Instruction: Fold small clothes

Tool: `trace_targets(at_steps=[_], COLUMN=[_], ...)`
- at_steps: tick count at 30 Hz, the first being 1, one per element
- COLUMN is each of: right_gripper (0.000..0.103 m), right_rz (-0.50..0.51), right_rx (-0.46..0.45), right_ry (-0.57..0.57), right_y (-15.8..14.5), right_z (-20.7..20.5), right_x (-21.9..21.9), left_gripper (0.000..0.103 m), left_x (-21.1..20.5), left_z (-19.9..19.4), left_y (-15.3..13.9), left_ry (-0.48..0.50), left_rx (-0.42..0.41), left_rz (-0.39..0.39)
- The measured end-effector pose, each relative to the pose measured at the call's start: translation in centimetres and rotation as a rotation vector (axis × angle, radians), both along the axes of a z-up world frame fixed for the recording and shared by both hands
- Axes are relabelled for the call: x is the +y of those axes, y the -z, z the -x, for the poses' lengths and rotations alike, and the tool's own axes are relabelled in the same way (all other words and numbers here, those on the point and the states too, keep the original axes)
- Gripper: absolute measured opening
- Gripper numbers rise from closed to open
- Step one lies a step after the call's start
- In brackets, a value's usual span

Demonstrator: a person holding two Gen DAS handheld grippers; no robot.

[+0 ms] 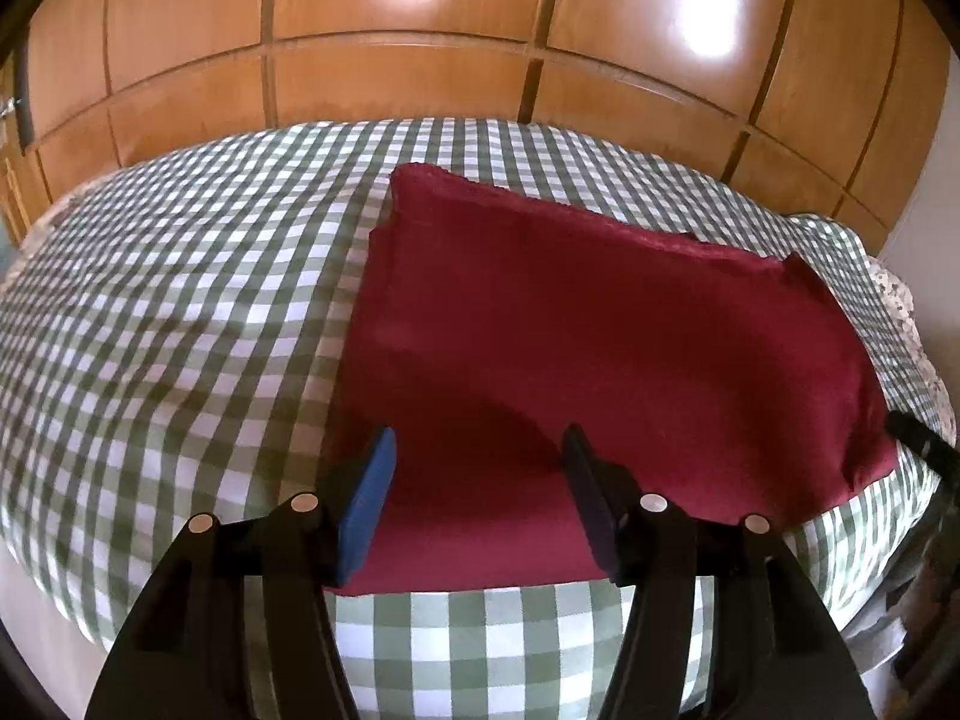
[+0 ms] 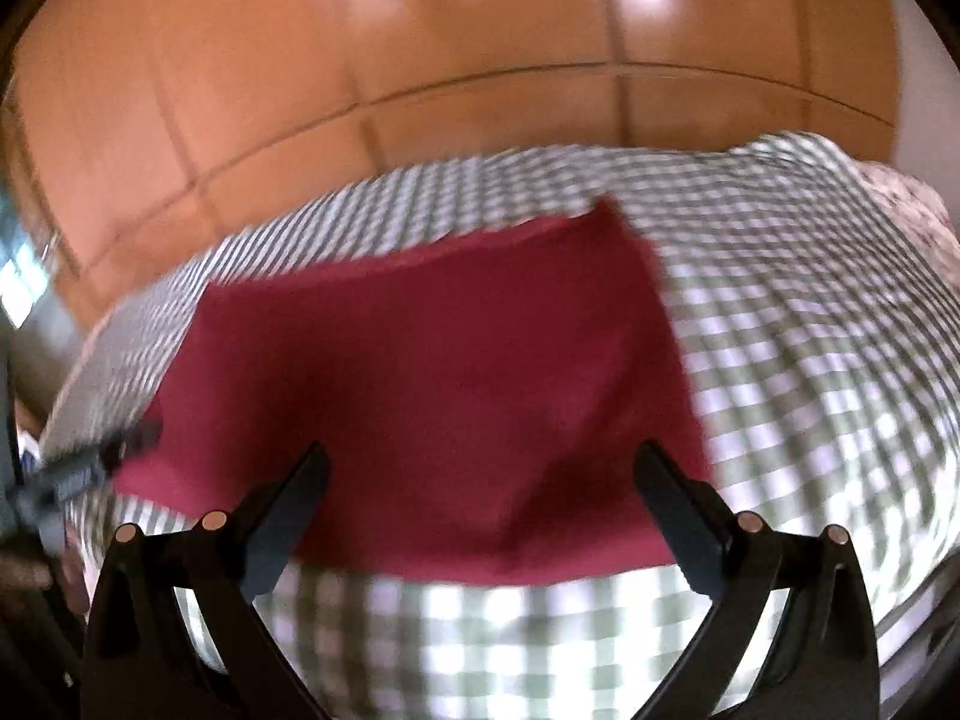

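A dark red cloth (image 1: 600, 330) lies folded flat in a rough rectangle on a green-and-white checked bed cover (image 1: 180, 330). My left gripper (image 1: 480, 438) hovers over the cloth's near edge, its blue pads (image 1: 372, 498) standing apart with nothing pressed between them. The right wrist view is blurred. There the same red cloth (image 2: 432, 360) lies below my right gripper (image 2: 483, 456), whose jaws are spread wide and hold nothing. A black fingertip of the right gripper (image 1: 918, 438) shows at the cloth's right corner. The left gripper (image 2: 120, 450) appears at the cloth's left corner.
A wooden panelled wardrobe (image 1: 420, 0) rises just behind the bed. The checked cover (image 2: 810, 330) stretches left and right of the cloth. A floral fabric (image 1: 900, 300) shows at the bed's far right edge. The bed's near edge runs just under the grippers.
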State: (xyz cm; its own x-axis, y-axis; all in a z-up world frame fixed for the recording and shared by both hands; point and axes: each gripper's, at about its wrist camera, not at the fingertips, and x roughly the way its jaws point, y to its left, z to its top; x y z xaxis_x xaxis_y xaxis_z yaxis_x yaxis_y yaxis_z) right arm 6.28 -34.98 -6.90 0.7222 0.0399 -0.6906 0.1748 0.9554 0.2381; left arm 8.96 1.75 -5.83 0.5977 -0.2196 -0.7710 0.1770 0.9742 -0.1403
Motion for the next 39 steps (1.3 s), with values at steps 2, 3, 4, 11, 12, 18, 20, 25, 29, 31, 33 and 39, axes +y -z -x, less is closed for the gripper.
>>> trace_targets(at_steps=[2, 3, 4, 11, 12, 18, 20, 25, 29, 31, 33, 39], right_gripper=[0.101, 0.101, 0.101, 0.101, 0.101, 0.062, 0.058, 0.066, 0.077, 0.073, 0.047, 0.028], right_rz=[-0.036, -0.057, -0.080, -0.233, -0.224, -0.185, -0.177, -0.203, -0.153, -0.112, -0.121, -0.154], right_rx=[0.021, 0.029, 0.037, 0.118, 0.115, 0.136, 0.144, 0.165, 0.188, 0.196, 0.187, 0.165], right_ry=[0.055, 0.074, 0.094, 0.177, 0.175, 0.117, 0.115, 0.101, 0.089, 0.097, 0.086, 0.063], right_y=[0.5, 0.8, 1.1, 4.5, 4.6, 4.5, 4.6, 5.2, 5.2, 5.0, 4.8, 3.1], right_z=[-0.1, -0.2, -0.3, -0.5, -0.4, -0.9, -1.2, -1.7, -2.5, -2.7, -2.7, -2.9], right_x=[-2.1, -3.0, -3.7, -6.9, -6.7, -4.5, -4.2, -4.3, -3.3, -2.7, -2.5, -1.9], left_gripper=[0.057, 0.057, 0.057, 0.057, 0.057, 0.061, 0.061, 0.065, 0.070, 0.071, 0.071, 0.085], left_x=[-0.3, -0.4, -0.5, -0.9, -0.8, -0.8, -0.8, -0.5, -0.5, -0.5, -0.3, -0.1], left_z=[0.3, 0.4, 0.4, 0.9, 0.9, 0.8, 0.8, 0.6, 0.5, 0.5, 0.5, 0.6], left_y=[-0.1, -0.1, -0.1, 0.1, 0.1, 0.5, 0.5, 1.0, 1.1, 1.1, 1.1, 0.8], left_ry=[0.003, 0.004, 0.006, 0.014, 0.015, 0.017, 0.020, 0.027, 0.040, 0.043, 0.046, 0.057], left_rx=[-0.005, -0.005, -0.003, 0.004, 0.006, 0.013, 0.013, 0.025, 0.022, 0.021, 0.021, 0.029], left_rz=[-0.004, -0.007, -0.008, -0.010, -0.008, 0.009, 0.011, 0.031, 0.038, 0.044, 0.054, 0.089])
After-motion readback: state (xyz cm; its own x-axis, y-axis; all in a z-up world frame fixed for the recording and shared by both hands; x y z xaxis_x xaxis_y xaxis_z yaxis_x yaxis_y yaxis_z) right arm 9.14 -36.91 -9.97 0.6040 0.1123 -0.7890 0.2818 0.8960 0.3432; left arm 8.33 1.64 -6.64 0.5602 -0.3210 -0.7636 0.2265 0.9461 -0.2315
